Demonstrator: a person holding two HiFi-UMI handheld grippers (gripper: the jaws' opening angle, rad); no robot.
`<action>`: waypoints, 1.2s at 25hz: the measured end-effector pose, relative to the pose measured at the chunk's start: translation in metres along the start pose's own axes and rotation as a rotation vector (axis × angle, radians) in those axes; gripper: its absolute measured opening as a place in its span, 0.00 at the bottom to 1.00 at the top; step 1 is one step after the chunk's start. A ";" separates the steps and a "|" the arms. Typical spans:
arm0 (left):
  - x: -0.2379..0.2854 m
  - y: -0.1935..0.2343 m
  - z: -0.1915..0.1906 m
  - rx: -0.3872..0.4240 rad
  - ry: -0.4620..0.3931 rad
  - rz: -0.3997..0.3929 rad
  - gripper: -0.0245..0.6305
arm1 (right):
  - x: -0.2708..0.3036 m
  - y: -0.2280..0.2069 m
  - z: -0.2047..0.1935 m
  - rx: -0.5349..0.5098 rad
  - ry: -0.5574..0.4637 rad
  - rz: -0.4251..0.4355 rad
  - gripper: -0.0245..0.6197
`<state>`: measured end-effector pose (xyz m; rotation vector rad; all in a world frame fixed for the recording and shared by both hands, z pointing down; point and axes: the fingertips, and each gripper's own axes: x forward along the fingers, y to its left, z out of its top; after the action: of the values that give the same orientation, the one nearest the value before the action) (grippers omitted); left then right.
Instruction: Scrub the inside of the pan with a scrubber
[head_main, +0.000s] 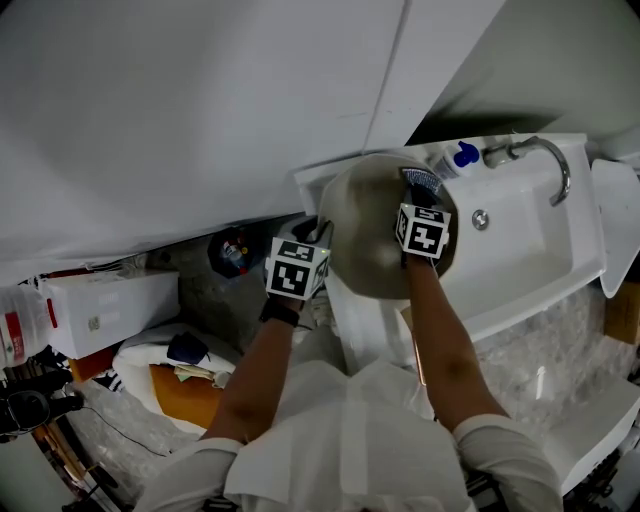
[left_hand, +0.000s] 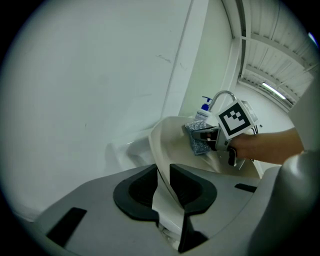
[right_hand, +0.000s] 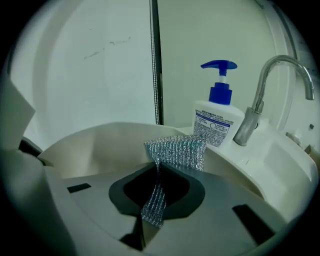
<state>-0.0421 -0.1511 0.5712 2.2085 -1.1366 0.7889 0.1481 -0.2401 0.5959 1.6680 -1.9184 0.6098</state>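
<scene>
Holds a pale round pan (head_main: 370, 225) over the left end of a white sink (head_main: 520, 250), close to the plain white wall (head_main: 200, 110). Grips it at the left rim with the left gripper (left_hand: 164, 172), dark jaws pressed onto the thin pan wall, one inside and one outside. Reaches into the pan from the right with the right gripper (right_hand: 157, 172), jaws pinching a silvery mesh scrubber (right_hand: 177, 150) by a narrow strip, the wider ribbed part fanned out past the tips. Places the scrubber at the far inner side of the pan, just below the rim; cannot tell whether pressed to the surface. Beyond the pan's far rim, on the right: a white pump bottle (right_hand: 217, 120) with a blue head, just beside a curved chrome faucet (right_hand: 265, 85) on the sink's far ledge.
</scene>
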 end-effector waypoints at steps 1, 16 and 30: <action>0.000 0.000 0.000 -0.001 0.002 0.000 0.17 | 0.001 0.001 0.000 -0.002 -0.007 -0.001 0.08; 0.003 0.003 0.000 -0.004 0.016 0.016 0.17 | -0.016 0.171 -0.019 -0.303 0.098 0.755 0.08; 0.004 0.003 0.002 0.002 0.026 0.033 0.16 | 0.002 0.135 -0.028 -0.347 0.245 0.577 0.08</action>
<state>-0.0424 -0.1556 0.5732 2.1802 -1.1630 0.8303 0.0170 -0.2052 0.6189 0.7846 -2.1666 0.6106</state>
